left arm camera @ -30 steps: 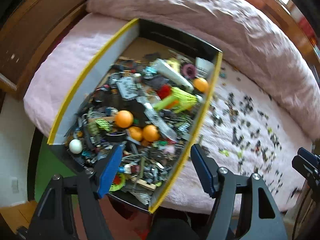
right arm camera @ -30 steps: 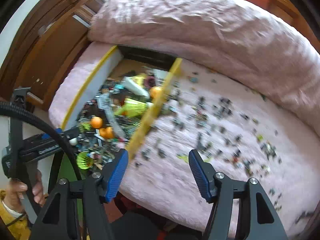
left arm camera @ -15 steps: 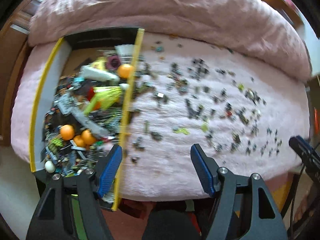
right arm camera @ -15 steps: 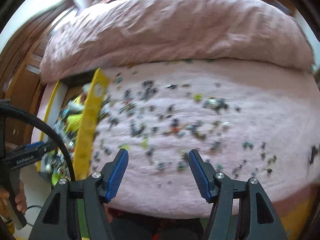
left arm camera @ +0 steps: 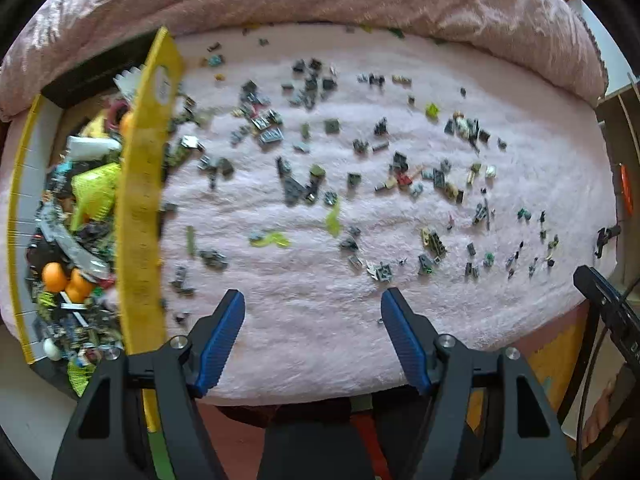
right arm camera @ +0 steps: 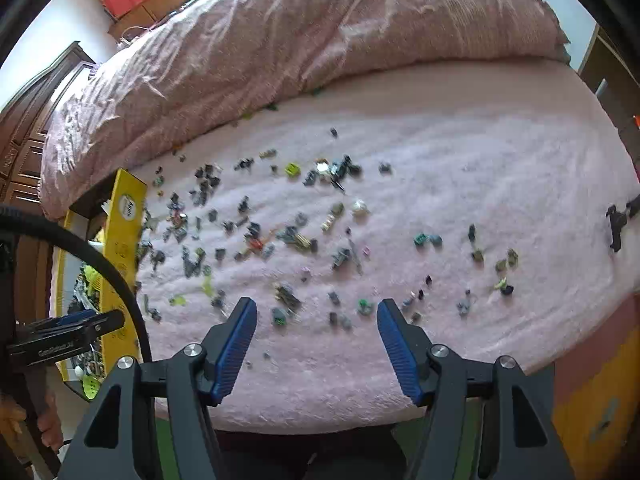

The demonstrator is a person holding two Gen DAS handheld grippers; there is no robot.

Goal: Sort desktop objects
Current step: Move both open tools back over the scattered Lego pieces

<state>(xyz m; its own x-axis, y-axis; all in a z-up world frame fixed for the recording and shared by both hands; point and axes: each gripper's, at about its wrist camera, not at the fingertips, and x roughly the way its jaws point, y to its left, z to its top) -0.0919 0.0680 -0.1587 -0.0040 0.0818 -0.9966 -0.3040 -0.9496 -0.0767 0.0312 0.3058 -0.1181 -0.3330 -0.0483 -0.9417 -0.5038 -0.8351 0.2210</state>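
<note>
Many small dark and green toy pieces (left arm camera: 312,184) lie scattered over a pink fluffy bed cover (left arm camera: 304,304); they also show in the right wrist view (right arm camera: 296,240). A yellow-rimmed box (left arm camera: 142,200) full of mixed toys and orange balls (left arm camera: 54,276) sits at the left edge of the bed, also seen in the right wrist view (right arm camera: 120,240). My left gripper (left arm camera: 312,300) is open and empty above the cover's near edge. My right gripper (right arm camera: 316,308) is open and empty, over the near pieces.
A rumpled pink duvet (right arm camera: 304,32) is heaped along the far side. A black object (right arm camera: 616,224) lies at the bed's right edge. The left gripper and its cable (right arm camera: 68,332) show at the left of the right wrist view. Wooden furniture (right arm camera: 24,120) stands at the left.
Both views have swung right, from the toy box to the scattered pieces on the cover. Both grippers stayed open and empty.
</note>
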